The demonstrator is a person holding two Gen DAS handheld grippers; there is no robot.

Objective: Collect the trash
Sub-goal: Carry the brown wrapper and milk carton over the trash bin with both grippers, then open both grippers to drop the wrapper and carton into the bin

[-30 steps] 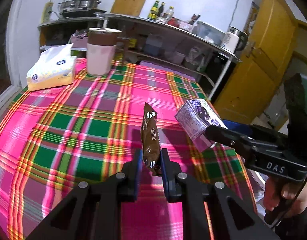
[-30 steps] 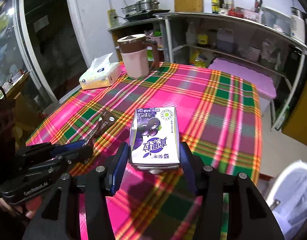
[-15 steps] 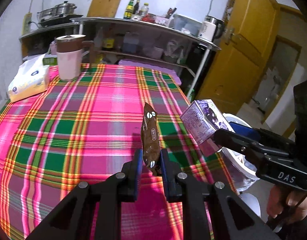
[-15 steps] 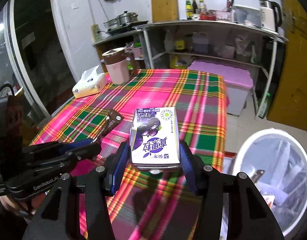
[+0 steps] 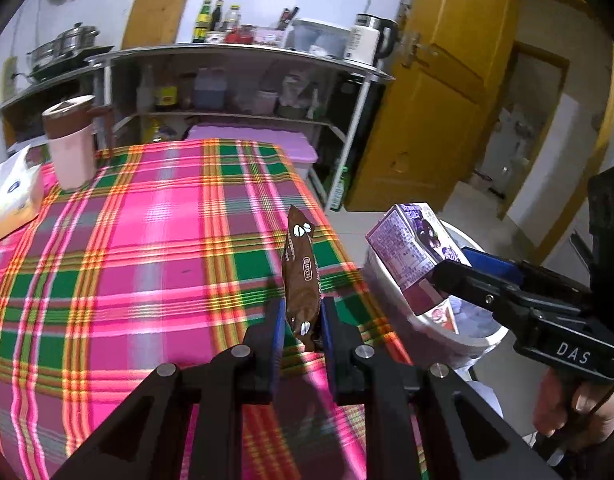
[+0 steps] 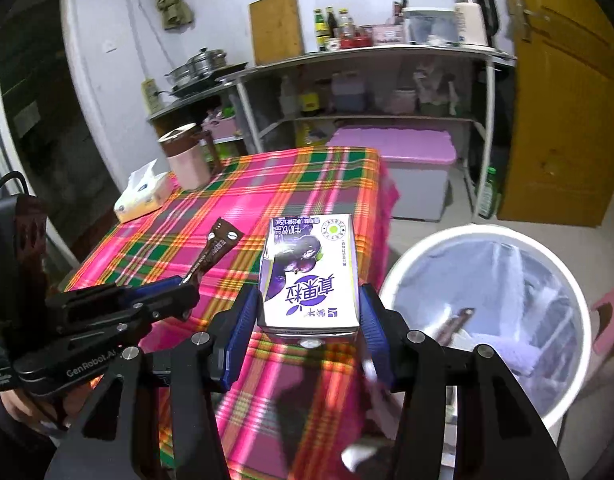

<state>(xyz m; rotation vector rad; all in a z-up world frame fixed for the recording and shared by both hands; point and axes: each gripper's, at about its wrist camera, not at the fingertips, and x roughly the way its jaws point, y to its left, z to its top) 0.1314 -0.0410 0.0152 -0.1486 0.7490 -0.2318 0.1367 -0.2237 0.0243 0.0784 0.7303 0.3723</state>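
Observation:
My left gripper (image 5: 301,320) is shut on a brown coffee sachet (image 5: 301,276), held upright above the plaid table's right edge; it also shows in the right wrist view (image 6: 215,252). My right gripper (image 6: 307,320) is shut on a purple-and-white drink carton (image 6: 311,276), held over the table edge beside the bin; the carton also shows in the left wrist view (image 5: 411,252). A white trash bin (image 6: 547,248) with a clear liner stands on the floor right of the table, with some trash inside.
The plaid-covered table (image 5: 147,260) carries a pink jug (image 5: 71,148) and a tissue pack (image 5: 7,196) at its far left. Metal shelves (image 6: 367,92), a purple-lidded box (image 6: 395,152) and a yellow door (image 5: 447,92) stand behind. A pink stool (image 6: 611,320) is right of the bin.
Both grippers have swung right with their loads, from above the table middle to its right edge. The bin has come into view beside and below the carton.

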